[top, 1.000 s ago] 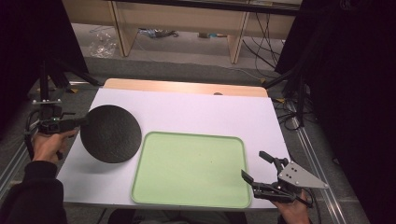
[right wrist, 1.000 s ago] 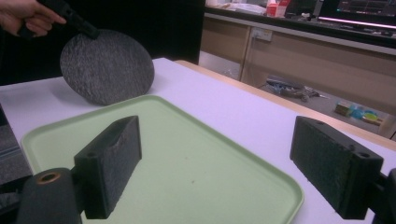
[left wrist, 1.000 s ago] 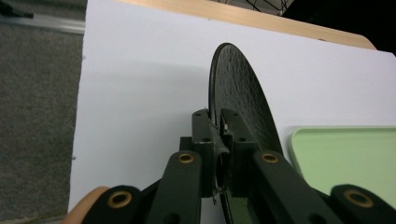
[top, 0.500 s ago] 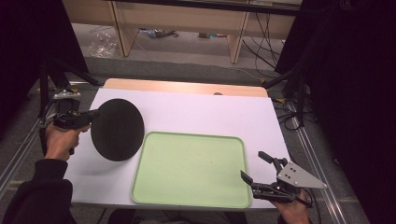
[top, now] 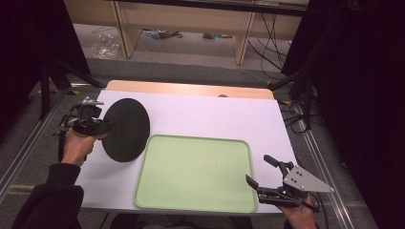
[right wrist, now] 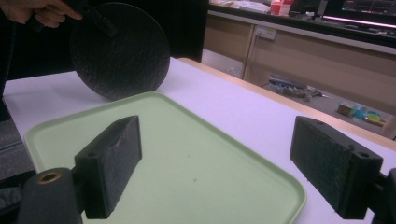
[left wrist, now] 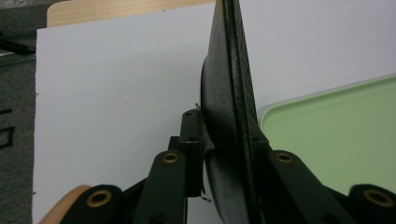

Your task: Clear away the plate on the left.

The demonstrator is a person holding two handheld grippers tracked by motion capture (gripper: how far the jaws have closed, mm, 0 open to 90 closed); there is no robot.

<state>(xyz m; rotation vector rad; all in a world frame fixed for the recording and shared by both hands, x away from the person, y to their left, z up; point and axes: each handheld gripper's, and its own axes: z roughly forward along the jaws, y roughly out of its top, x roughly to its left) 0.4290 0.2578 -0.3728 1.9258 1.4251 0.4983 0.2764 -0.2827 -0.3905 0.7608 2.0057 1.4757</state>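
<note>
I am tipping the black plate (top: 125,129) up on edge beside the green tray (top: 196,174), left gripper (top: 98,126) pinching its rim though its jaws have just been easing apart, probably to reseat, right gripper (top: 262,172) spread idle.

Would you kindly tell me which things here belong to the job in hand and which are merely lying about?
In the job:
- black round plate, gripped on edge by the left tongs
- green tray
- right tongs, open

Lying about:
- clutter on the floor
- cables

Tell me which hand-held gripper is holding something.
The left hand-held gripper: its jaws clamp the rim of the black round plate, tilted on edge. The right hand-held gripper stands open over the green tray.
</note>
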